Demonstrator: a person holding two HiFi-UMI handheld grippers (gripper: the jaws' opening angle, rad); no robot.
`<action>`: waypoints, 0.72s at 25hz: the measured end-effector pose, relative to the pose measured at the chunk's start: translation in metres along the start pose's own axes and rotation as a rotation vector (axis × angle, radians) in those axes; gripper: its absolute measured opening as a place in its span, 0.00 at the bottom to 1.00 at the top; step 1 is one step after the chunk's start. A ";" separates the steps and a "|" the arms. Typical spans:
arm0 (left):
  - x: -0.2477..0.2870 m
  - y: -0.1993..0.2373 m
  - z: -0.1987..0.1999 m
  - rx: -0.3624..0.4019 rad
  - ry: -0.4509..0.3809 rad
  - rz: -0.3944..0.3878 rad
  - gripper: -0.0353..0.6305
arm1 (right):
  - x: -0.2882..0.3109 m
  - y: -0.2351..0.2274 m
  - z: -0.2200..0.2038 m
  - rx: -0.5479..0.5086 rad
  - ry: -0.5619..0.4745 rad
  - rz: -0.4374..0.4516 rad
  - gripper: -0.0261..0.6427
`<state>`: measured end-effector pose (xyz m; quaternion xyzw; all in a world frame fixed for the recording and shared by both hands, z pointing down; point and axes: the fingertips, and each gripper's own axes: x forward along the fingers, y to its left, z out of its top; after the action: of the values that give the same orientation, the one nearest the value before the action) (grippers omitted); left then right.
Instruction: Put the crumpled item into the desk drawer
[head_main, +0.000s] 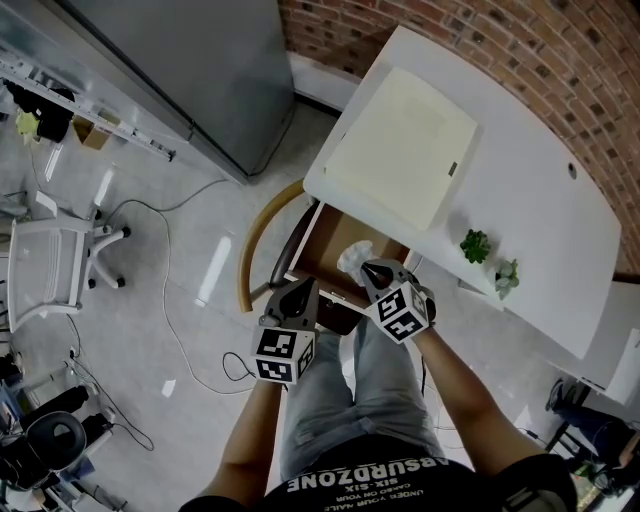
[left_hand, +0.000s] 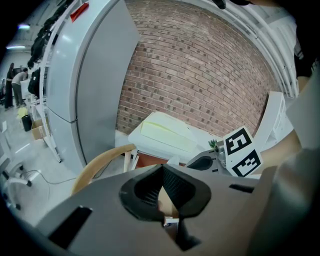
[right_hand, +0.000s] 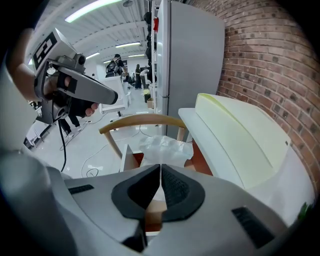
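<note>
The crumpled item is a wad of clear white plastic, low inside the open desk drawer, whose inside is brown. My right gripper reaches in from the drawer's front, and its jaws look shut on the wad's near edge. In the right gripper view the crumpled item bulges just past the right gripper. My left gripper hovers at the drawer's left front corner. Nothing is between the shut tips of the left gripper.
A white desk carries a cream pad and two small green plants. A curved wooden chair back stands left of the drawer. A grey cabinet stands beyond it, with a white office chair and floor cables at left.
</note>
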<state>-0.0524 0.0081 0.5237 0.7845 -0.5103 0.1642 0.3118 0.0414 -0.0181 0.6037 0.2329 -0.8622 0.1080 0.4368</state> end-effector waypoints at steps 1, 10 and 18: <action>0.001 0.001 0.001 -0.002 0.000 -0.001 0.06 | 0.003 -0.001 -0.001 0.001 0.004 0.001 0.05; 0.008 0.001 0.000 0.010 0.013 -0.014 0.06 | 0.020 -0.005 -0.014 0.008 0.041 0.013 0.05; 0.010 0.001 -0.007 0.005 0.025 -0.015 0.06 | 0.030 -0.006 -0.025 0.011 0.064 0.019 0.05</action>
<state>-0.0490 0.0055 0.5356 0.7869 -0.5001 0.1729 0.3174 0.0467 -0.0223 0.6426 0.2237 -0.8493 0.1242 0.4618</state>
